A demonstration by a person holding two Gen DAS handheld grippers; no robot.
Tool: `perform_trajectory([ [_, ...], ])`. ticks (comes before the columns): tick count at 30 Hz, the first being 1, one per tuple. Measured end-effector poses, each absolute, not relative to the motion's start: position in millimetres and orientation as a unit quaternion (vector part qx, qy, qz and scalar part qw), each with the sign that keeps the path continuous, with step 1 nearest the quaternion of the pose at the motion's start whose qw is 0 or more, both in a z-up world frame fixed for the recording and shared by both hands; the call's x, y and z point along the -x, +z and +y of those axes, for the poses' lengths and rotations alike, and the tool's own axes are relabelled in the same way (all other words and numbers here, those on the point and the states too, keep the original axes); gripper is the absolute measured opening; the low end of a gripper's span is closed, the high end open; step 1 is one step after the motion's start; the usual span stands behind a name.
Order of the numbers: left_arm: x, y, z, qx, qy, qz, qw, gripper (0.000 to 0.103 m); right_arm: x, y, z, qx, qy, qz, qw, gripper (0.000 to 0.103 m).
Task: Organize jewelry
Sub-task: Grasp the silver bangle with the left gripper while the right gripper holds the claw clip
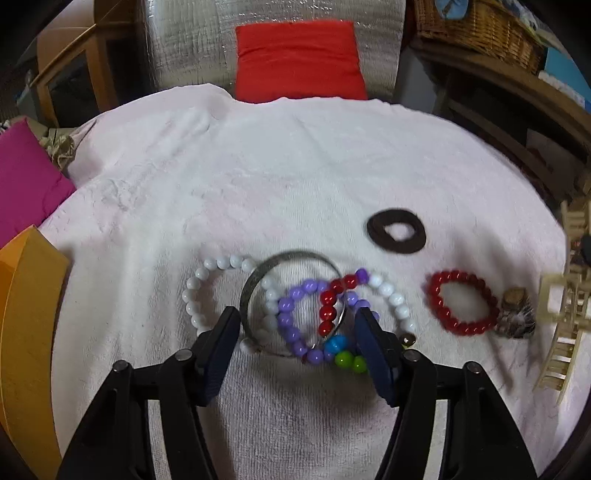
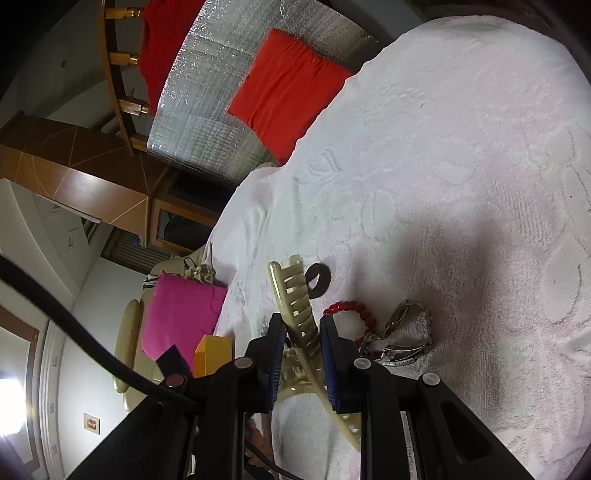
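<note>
In the left wrist view my left gripper is open above a pile of jewelry on the white towel: a silver bangle, a white bead bracelet, a purple bead bracelet and a mixed-colour bead string. A red bead bracelet and a dark hair tie lie to the right. My right gripper is shut on a cream hair claw clip, also at the right edge of the left wrist view. A silver watch lies beside it.
An orange box stands at the left edge of the towel, with a pink cushion behind it. A red cushion lies beyond the towel's far edge. A wicker basket sits on wooden shelves at the right.
</note>
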State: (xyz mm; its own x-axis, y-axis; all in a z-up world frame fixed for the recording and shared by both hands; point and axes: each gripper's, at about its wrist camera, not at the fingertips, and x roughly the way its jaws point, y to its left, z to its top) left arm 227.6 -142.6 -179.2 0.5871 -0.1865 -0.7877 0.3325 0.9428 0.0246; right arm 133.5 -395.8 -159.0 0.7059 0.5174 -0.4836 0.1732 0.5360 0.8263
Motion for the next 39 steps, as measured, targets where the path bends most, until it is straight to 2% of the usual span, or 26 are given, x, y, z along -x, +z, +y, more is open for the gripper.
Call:
perform_trajectory([
  [2, -226.5, -178.7, -142.1, -0.091, -0.144, 0.429, 0.887, 0.045, -134.5, -158.0, -393.6, -0.463, 0.107, 0.37, 0.798, 0.021],
  [4, -226.5, -176.0, -135.6, -0.077, -0.152, 0.433, 0.885, 0.039, -134.8, -157.0, -390.9, -0.459, 0.107, 0.37, 0.8, 0.021],
  [7, -220.8, -169.8, -129.7, -0.079, -0.161, 0.428, 0.886, 0.013, -135.4, -156.6, -386.6, -0.455, 0.106, 0.372, 0.802, 0.021],
  [14, -202.0, -158.6, -103.4, -0.065, -0.199, 0.436, 0.875, 0.01, -138.8, -153.2, -372.8, -0.449, 0.108, 0.373, 0.805, 0.021],
  [22, -186.0, -162.7, -66.7, -0.061, -0.223, 0.474, 0.85, 0.012, -146.6, -147.4, -342.1, -0.432, 0.131, 0.382, 0.806, 0.021],
  [24, -188.2, -168.4, -58.9, -0.057, -0.219, 0.492, 0.841, 0.026, -148.1, -147.2, -334.3, -0.426, 0.135, 0.387, 0.806, 0.021],
  [26, -190.9, -169.1, -49.7, -0.052, -0.209, 0.496, 0.841, 0.048, -150.0, -147.4, -328.2, -0.424, 0.138, 0.392, 0.805, 0.021],
  [28, -193.1, -165.4, -40.4, -0.048, -0.196, 0.489, 0.848, 0.055, -152.2, -148.5, -321.8, -0.418, 0.138, 0.397, 0.805, 0.021],
  [39, -202.4, -149.5, -33.2, -0.035, -0.174, 0.448, 0.876, 0.058, -157.7, -158.4, -314.1, -0.41, 0.123, 0.419, 0.801, 0.021],
])
